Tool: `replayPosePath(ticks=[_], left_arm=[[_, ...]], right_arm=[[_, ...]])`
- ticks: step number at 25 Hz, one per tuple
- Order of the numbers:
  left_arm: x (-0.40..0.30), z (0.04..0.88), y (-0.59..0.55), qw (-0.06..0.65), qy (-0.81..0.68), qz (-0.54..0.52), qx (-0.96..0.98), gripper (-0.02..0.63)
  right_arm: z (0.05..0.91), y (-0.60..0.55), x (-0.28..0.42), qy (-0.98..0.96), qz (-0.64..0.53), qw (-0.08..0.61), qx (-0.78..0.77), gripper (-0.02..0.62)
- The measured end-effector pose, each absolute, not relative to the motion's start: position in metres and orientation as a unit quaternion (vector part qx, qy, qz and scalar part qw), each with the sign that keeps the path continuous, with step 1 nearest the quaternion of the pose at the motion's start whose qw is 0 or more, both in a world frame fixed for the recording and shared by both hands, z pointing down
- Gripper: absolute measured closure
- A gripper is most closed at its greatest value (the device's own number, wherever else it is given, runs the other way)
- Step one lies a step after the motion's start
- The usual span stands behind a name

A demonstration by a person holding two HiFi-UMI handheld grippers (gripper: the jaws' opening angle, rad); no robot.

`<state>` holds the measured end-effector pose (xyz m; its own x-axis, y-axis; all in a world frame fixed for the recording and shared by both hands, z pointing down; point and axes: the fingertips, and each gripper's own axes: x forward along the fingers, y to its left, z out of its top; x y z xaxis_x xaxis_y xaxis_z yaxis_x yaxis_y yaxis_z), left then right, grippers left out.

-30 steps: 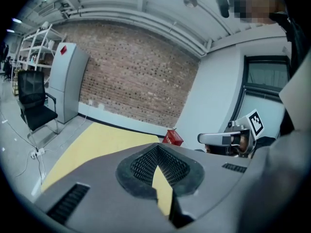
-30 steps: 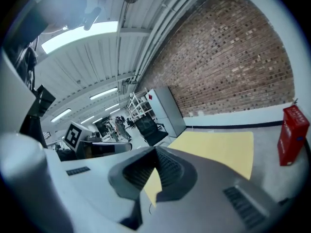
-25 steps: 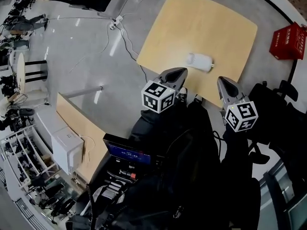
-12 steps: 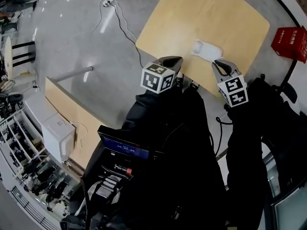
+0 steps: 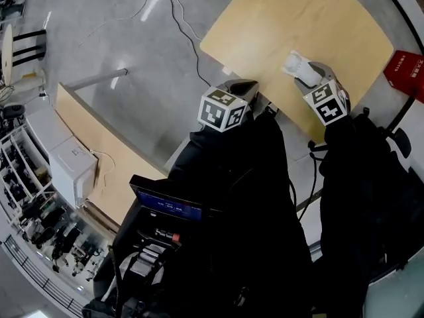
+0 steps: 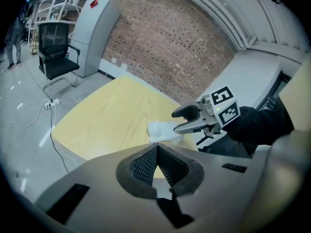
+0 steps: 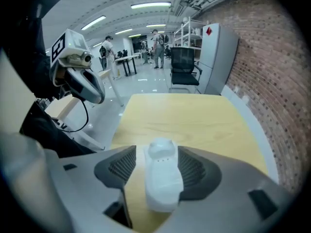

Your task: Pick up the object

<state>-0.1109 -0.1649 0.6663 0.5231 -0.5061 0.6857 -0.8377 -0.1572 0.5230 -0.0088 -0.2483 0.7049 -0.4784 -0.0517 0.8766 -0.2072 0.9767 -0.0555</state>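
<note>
not much readable text here. each gripper carries a cube with black-and-white square markers, one on the left (image 5: 222,110) and one on the right (image 5: 326,103), patterns only, no letters. the red crate (image 5: 405,66) on the floor past the table has pale print on its side, too small to read. the little blue screen (image 5: 169,205) low in the head view shows lines of text that are just a smear. the grey cabinet (image 6: 95,33) by the brick wall has a red mark near its top, shape unclear.

the white object (image 7: 161,186) is a longish, rounded, smooth-looking lump. its far end is narrower and knobbly, with a few tiny dots just below that end. honestly can't tell what it is. it lies on the light wooden table (image 5: 291,18) near the edge closest to the person, lengthwise between the jaws of the right gripper (image 7: 156,160). those jaws are opening, with a sliver of table showing between the left pad and the object, so it isn't pinched.

the left gripper (image 6: 158,165) hangs off the table's near edge, tips pressed together, nothing in them.

in the head view the right gripper covers most of the object, and only the knobbly end pokes out. in the right gripper view its near end is cut off by the gripper body.
</note>
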Motion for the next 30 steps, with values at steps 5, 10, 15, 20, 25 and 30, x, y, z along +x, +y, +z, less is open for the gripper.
replayPosePath(ticks=[5, 10, 15, 20, 25, 30], left_arm=[[-0.121, 0.675, -0.157, 0.471, -0.458, 0.175, 0.733, 0.606], [-0.131, 0.681, -0.151, 0.477, -0.466, 0.171, 0.726, 0.607], [-0.14, 0.681, -0.145, 0.48, -0.471, 0.166, 0.721, 0.606], [-0.143, 0.683, -0.144, 0.482, -0.472, 0.161, 0.72, 0.606], [-0.141, 0.682, -0.146, 0.481, -0.469, 0.159, 0.723, 0.607], [-0.142, 0.683, -0.147, 0.481, -0.471, 0.159, 0.722, 0.606]], right_arm=[[0.733, -0.255, -0.028, -0.838, 0.049, 0.543, 0.037, 0.295], [0.764, -0.252, -0.037, -0.809, 0.038, 0.587, -0.001, 0.295], [0.77, -0.255, -0.037, -0.792, 0.037, 0.609, -0.004, 0.287], [0.786, -0.258, -0.012, -0.746, 0.029, 0.665, -0.015, 0.189], [0.802, -0.254, 0.005, -0.715, 0.042, 0.697, -0.018, 0.169], [0.81, -0.254, 0.008, -0.706, 0.032, 0.707, -0.016, 0.169]])
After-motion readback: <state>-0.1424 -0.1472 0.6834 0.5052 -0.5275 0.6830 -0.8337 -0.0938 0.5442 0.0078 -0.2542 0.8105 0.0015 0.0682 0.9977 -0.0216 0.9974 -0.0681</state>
